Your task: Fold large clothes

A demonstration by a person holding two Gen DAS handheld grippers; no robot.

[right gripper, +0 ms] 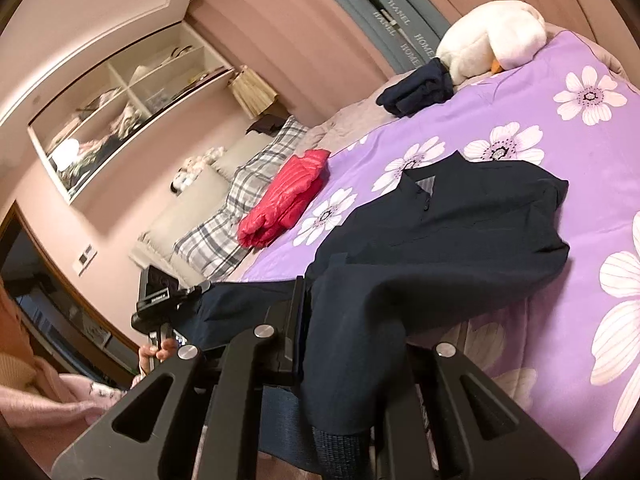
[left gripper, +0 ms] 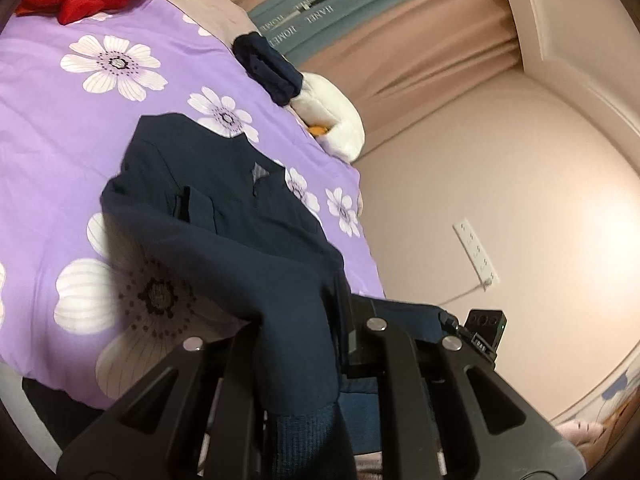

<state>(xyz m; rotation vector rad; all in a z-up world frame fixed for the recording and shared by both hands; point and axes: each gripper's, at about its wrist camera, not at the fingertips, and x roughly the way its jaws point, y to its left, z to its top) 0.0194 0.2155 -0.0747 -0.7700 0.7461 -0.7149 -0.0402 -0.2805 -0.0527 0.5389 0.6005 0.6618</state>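
showing a navy garment spread across the middle of a purple floral bedspread, its near hem lifted off the bed and drawn toward the lower edge of both views. left gripper is pressed together, pinching the ribbed hem at lower centre of its view; right gripper is likewise clamped on the hem at lower centre of its own view. in the right wrist view the other tool appears at centre left, with a hand and a pink sleeve at lower left.

surroundings: a red quilted jacket, folded, lies left of centre in the right wrist view, just beside plaid pillows; a small dark folded garment sits at upper centre, touching a white plush duck at the bed's far edge. behind these hang beige curtains. wall shelves occupy the upper left.

edges and room: in the left wrist view the bed's side edge runs diagonally from upper centre to lower centre, with bare wall and a power strip to its right. bedspread left of the navy garment lies open.
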